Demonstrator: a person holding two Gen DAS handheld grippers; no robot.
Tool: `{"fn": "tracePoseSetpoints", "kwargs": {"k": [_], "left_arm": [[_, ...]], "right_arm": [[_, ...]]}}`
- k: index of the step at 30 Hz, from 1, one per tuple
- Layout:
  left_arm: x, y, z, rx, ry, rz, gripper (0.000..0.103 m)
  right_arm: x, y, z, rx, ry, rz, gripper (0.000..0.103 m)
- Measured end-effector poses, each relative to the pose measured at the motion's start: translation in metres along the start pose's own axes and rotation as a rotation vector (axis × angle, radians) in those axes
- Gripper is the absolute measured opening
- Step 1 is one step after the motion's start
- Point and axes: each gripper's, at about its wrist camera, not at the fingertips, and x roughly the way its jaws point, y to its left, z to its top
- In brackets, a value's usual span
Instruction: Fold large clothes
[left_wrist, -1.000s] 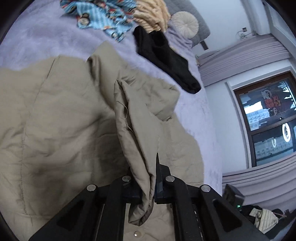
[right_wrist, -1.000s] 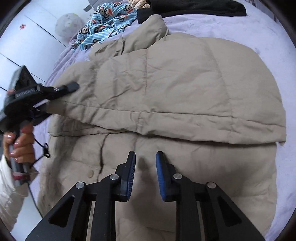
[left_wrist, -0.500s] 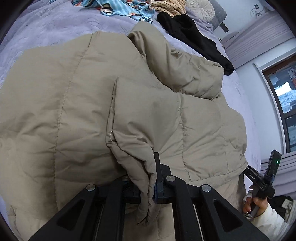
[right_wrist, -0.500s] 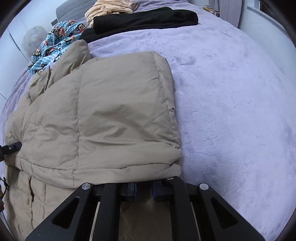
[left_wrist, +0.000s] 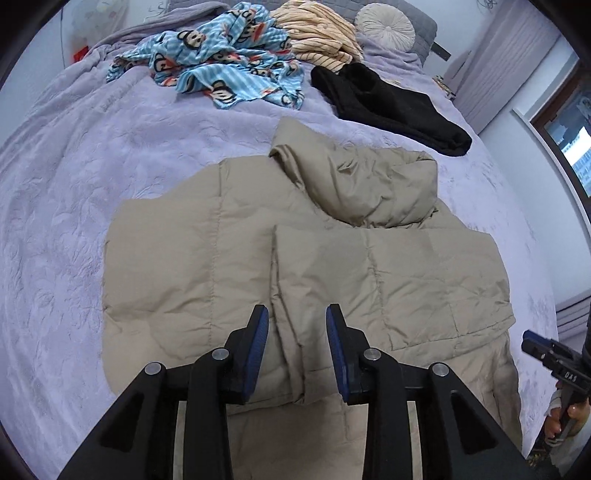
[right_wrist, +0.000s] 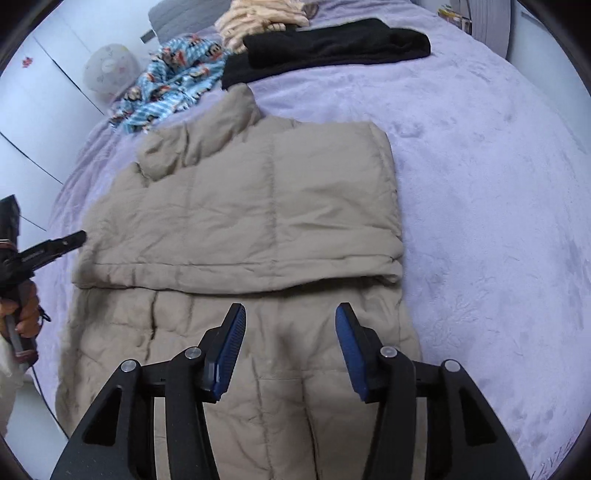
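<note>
A beige puffer jacket (left_wrist: 207, 266) lies flat on the purple bed (left_wrist: 74, 184), its hood (left_wrist: 354, 173) pointing to the far end. One sleeve (left_wrist: 388, 280) is folded across the body, also seen as the sleeve (right_wrist: 258, 206) in the right wrist view. My left gripper (left_wrist: 297, 314) hovers over the sleeve's cuff end, jaws opening, pads clear of the cloth. My right gripper (right_wrist: 291, 310) hangs above the jacket's lower part (right_wrist: 280, 369), jaws opening, nothing between them. Each gripper shows at the other view's edge: right gripper (left_wrist: 546, 354), left gripper (right_wrist: 70, 240), both in a person's hand.
At the head of the bed lie a blue monkey-print cloth (left_wrist: 229, 70), a striped beige garment (left_wrist: 317, 37), a black garment (left_wrist: 391, 107) and a round cushion (left_wrist: 384, 22). A window (left_wrist: 569, 140) is on the right, white cupboard doors (right_wrist: 33, 110) on the other side.
The left gripper has let go of the sleeve cuff, which now lies flat on the jacket. The right gripper has opened and drawn back and up from the fold's edge.
</note>
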Motion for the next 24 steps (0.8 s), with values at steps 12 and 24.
{"fn": "tracePoseSetpoints", "kwargs": {"k": [12,24], "left_arm": [[0.075,-0.020,0.003,0.053,0.061,0.090,0.034],[0.051,-0.008,0.046,-0.043,-0.039,0.058,0.034]], "right_arm": [[0.103,-0.053,0.057,0.157,0.079,-0.033,0.025],[0.084,0.065,0.137,0.068,-0.014,0.364,0.026]]}}
